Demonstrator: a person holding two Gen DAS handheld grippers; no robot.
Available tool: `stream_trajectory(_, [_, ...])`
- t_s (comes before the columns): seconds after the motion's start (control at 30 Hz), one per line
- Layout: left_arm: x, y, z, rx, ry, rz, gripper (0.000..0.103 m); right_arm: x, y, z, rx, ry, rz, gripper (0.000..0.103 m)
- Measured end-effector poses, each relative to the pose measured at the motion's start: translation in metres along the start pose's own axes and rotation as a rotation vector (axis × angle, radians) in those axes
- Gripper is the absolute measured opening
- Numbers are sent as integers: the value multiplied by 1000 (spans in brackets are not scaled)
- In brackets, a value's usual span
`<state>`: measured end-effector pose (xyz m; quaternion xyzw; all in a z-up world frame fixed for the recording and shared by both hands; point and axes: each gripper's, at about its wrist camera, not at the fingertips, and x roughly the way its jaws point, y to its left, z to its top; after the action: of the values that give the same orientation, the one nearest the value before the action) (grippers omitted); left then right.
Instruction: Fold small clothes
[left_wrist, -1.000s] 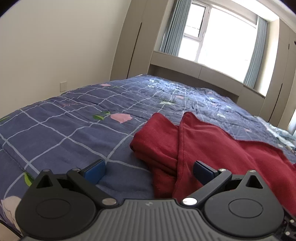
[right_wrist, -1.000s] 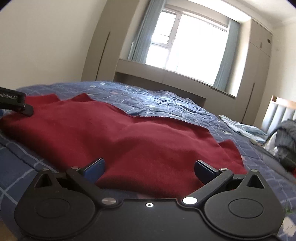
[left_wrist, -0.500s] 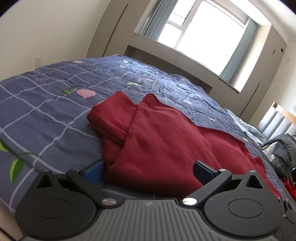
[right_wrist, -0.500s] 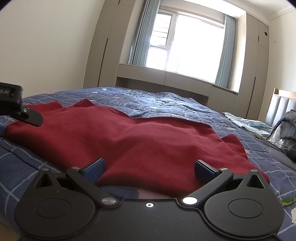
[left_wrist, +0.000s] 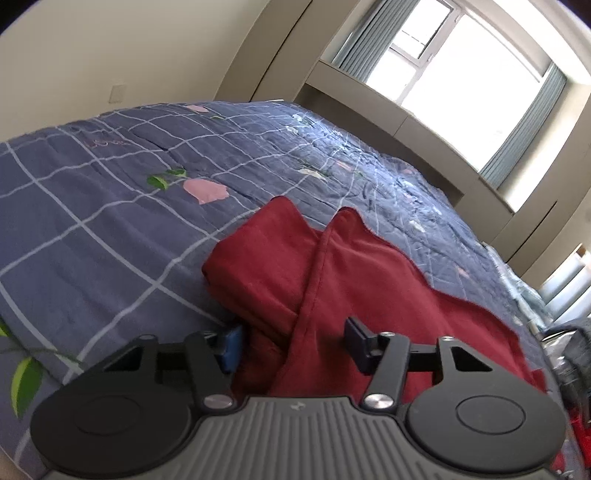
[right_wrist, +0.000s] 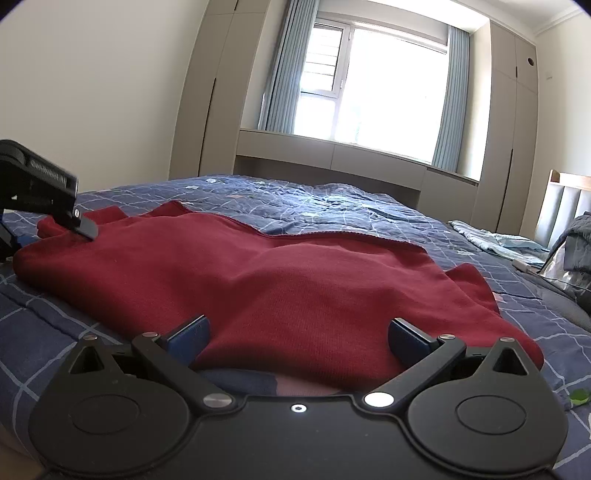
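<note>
Across the blue checked bed (left_wrist: 110, 236) a red garment (right_wrist: 295, 280) lies lengthwise between both grippers, its near edge inside the half-closed left gripper (left_wrist: 291, 341) and the wide-spread right gripper (right_wrist: 297, 338).

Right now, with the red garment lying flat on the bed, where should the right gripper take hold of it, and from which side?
Probably the near hem of the red garment, from the bed's near edge, jaws level. That edge lies loose on the quilt between the open right gripper fingers. The left gripper straddles the folded end.
</note>
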<state>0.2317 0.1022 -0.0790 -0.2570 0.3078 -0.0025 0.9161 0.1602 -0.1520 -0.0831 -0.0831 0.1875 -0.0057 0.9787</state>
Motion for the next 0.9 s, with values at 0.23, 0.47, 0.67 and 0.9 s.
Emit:
stream_trajectory(0.23, [2,-4,2,-11,10,12,65,0,0,0,1,1,0,102])
stream_trajectory(0.47, [1,-10,3,-25,12,83,52,0,0,0,2,1,0,102])
stream_trajectory(0.67, [0,-11,6,-29,16,85,42,1,0,0,2,3,3,102])
stream_trajectory(0.9, [0,-22,10,12,27,118,36,0,-2,3,-3,12,24,102])
